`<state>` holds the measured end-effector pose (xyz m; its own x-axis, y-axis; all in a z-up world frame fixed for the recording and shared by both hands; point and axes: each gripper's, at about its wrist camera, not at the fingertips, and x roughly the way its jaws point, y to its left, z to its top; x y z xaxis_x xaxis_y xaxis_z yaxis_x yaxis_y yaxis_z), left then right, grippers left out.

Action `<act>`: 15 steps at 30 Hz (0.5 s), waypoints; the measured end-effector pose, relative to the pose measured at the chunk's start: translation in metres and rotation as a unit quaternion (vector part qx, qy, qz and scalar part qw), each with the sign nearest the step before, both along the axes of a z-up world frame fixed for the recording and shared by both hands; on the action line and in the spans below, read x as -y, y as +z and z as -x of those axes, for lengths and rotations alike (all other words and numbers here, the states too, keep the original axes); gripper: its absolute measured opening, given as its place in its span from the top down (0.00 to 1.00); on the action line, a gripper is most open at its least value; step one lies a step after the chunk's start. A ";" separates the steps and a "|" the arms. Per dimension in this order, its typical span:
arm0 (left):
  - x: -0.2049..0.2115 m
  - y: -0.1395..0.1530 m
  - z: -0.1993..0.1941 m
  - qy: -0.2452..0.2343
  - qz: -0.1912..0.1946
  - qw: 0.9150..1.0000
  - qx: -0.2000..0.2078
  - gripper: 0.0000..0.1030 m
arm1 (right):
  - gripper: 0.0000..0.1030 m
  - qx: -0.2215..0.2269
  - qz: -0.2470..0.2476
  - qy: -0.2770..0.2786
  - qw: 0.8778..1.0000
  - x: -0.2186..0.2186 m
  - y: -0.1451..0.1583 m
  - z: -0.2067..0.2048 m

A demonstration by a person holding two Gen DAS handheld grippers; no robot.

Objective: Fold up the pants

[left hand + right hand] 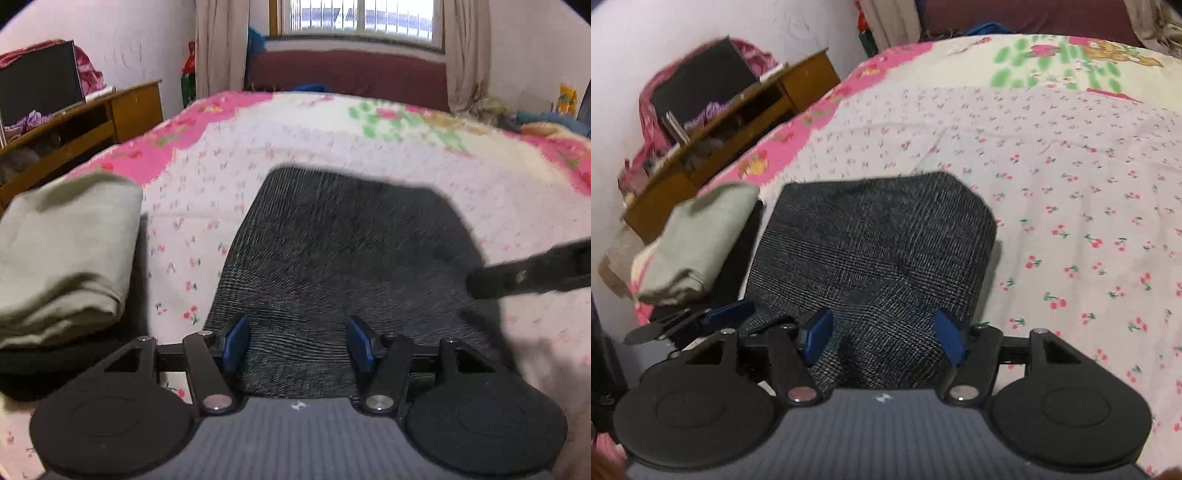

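Dark grey checked pants [343, 254] lie folded into a compact rectangle on the bed; they also show in the right wrist view [875, 240]. My left gripper [297, 341] is open over the near edge of the pants, blue pads apart, holding nothing. My right gripper [881, 336] is open over a raised fold at the near edge of the pants. The right gripper's finger shows at the right edge of the left wrist view [532, 273]. The left gripper's blue pad shows at the left of the right wrist view [729, 312].
A folded grey-green garment [62, 254] sits on a dark one, left of the pants; it also shows in the right wrist view [698, 243]. The bedspread [1071, 206] is floral white and pink. A wooden desk [92, 118] stands at the left, a dark red headboard [351, 74] beyond.
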<state>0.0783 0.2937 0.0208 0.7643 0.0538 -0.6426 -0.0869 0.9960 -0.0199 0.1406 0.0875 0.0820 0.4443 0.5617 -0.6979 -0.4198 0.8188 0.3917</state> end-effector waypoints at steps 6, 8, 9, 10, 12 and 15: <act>0.033 0.018 0.019 -0.022 -0.016 1.000 0.002 0.31 | 0.39 -0.024 -0.009 -0.014 1.000 0.021 -0.007 0.012; 0.046 0.015 0.021 -0.035 -0.013 0.999 -0.012 0.31 | 0.39 -0.029 -0.012 -0.013 0.999 0.025 -0.007 0.017; 0.053 0.014 0.022 -0.040 -0.014 0.999 -0.018 0.31 | 0.39 -0.029 -0.007 -0.009 1.000 0.025 -0.006 0.020; 0.058 0.013 0.022 -0.043 -0.015 0.999 -0.021 0.31 | 0.39 -0.028 -0.001 -0.008 1.000 0.024 -0.006 0.022; 0.063 0.013 0.023 -0.040 -0.014 0.999 -0.028 0.31 | 0.39 -0.026 0.001 -0.004 1.000 0.023 -0.003 0.028; 0.063 0.021 0.027 -0.037 -0.007 0.999 -0.027 0.31 | 0.39 -0.012 0.009 0.001 1.000 0.022 0.002 0.036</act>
<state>0.0511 0.2305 0.0414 0.7310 0.0084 -0.6823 -0.0137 0.9999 -0.0025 0.1049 0.0652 0.0845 0.4271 0.5495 -0.7181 -0.4117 0.8252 0.3867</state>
